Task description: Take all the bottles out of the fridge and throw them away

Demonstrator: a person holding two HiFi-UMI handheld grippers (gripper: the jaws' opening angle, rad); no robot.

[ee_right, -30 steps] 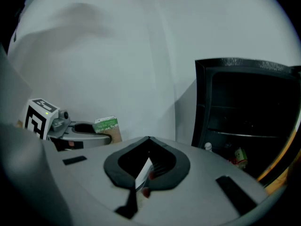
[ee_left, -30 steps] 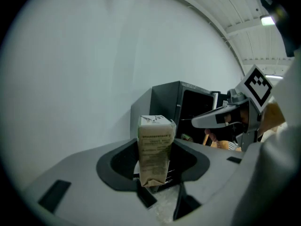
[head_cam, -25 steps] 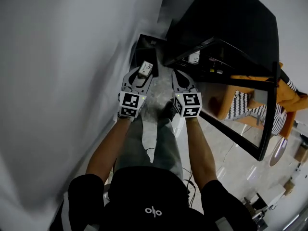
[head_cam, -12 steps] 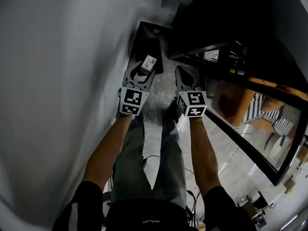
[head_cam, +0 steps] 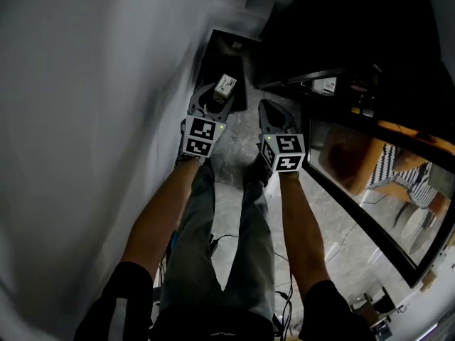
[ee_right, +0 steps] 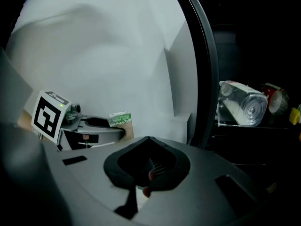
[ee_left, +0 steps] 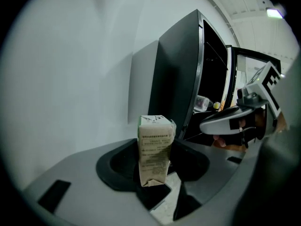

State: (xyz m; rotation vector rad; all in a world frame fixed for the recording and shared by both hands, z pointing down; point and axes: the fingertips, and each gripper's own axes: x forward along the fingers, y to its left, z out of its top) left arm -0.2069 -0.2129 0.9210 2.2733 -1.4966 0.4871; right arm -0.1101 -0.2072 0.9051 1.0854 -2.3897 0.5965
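The left gripper [head_cam: 219,95] has its fingers pinching a small carton [head_cam: 225,85], seemingly over the dark bin [head_cam: 215,57] beside the fridge [head_cam: 341,34]. The right gripper [head_cam: 266,106] has its fingers pressed together, empty. This looks like the throw-away step. Next, the left fingers should spread so the carton drops in, then go back for the bottle [ee_right: 242,103] lying in the fridge.

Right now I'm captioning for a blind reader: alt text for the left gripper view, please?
The left gripper clamps a small printed carton upright between its jaws. Behind stand a white wall and a dark, open fridge; the shut right gripper shows at the right.
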